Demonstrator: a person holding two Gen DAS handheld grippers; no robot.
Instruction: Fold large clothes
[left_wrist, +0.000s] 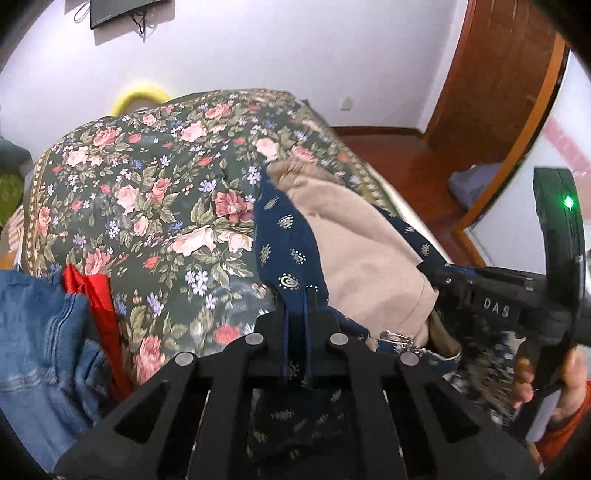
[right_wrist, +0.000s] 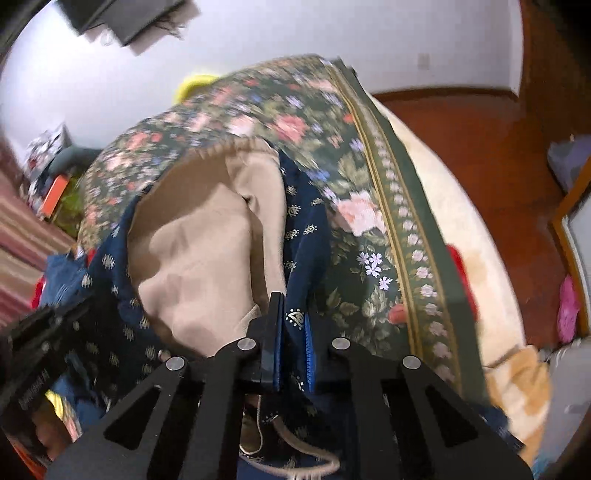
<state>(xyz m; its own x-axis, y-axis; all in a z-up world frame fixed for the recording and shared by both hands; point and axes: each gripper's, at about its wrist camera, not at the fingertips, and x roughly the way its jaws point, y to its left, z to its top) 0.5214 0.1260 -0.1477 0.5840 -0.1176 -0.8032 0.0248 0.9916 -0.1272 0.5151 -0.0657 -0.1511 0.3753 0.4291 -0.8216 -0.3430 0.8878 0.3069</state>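
Both tongs are clamped on one garment. From the left wrist view, my left gripper (left_wrist: 297, 295) pinches a thin edge of the navy patterned jacket (left_wrist: 284, 236), beige lining showing, above the floral bedspread (left_wrist: 155, 192). My right gripper (left_wrist: 439, 273) grips it at the right. Only a sliver is held, so I judge it could slip; a metal clip (left_wrist: 397, 338) hangs by the hem and might snag.

From the right wrist view, my right gripper (right_wrist: 291, 314) bites the navy patterned jacket (right_wrist: 303, 221) edge. The jacket's long axis runs away from me toward the bed's far end, partly blurred.
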